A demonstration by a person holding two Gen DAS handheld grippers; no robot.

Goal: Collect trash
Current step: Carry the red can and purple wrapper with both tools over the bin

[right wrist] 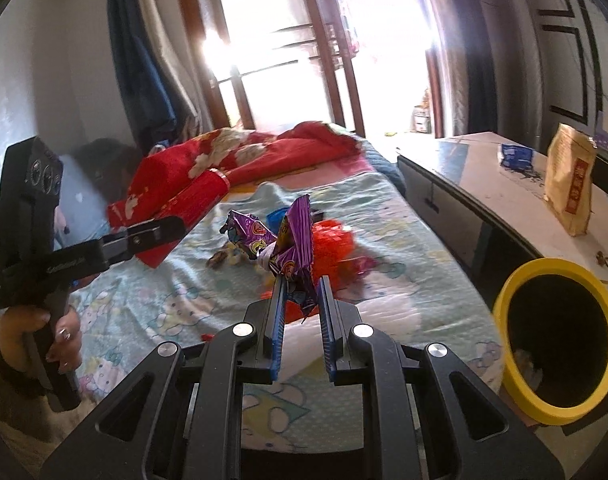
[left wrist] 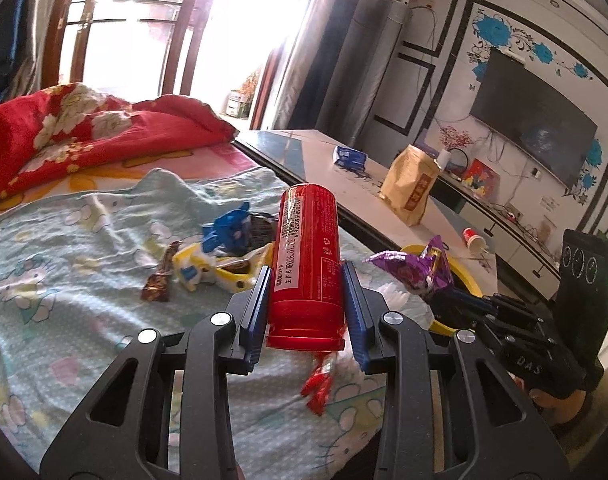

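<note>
My left gripper (left wrist: 306, 280) is shut on a red cylindrical can (left wrist: 306, 256), held upright above the bed. In the right wrist view the can (right wrist: 196, 200) is at the left, with a person's hand (right wrist: 60, 332) on the gripper handle. My right gripper (right wrist: 302, 292) is shut on a crumpled purple wrapper (right wrist: 288, 240); the left wrist view shows that wrapper (left wrist: 420, 268) just right of the can. A black bin with a yellow rim (right wrist: 560, 344) stands open at the right of the bed. Blue (left wrist: 228, 232), brown (left wrist: 160, 276), yellow-white (left wrist: 208, 268) and red (left wrist: 318, 384) wrappers lie on the sheet.
A low table (right wrist: 484, 184) runs along the bed's right side with a brown paper bag (right wrist: 570, 184) and a blue packet (right wrist: 514, 156) on it. A red floral quilt (left wrist: 84, 128) is bunched at the bed's far end. Something red (right wrist: 332, 240) lies on the sheet beyond the purple wrapper.
</note>
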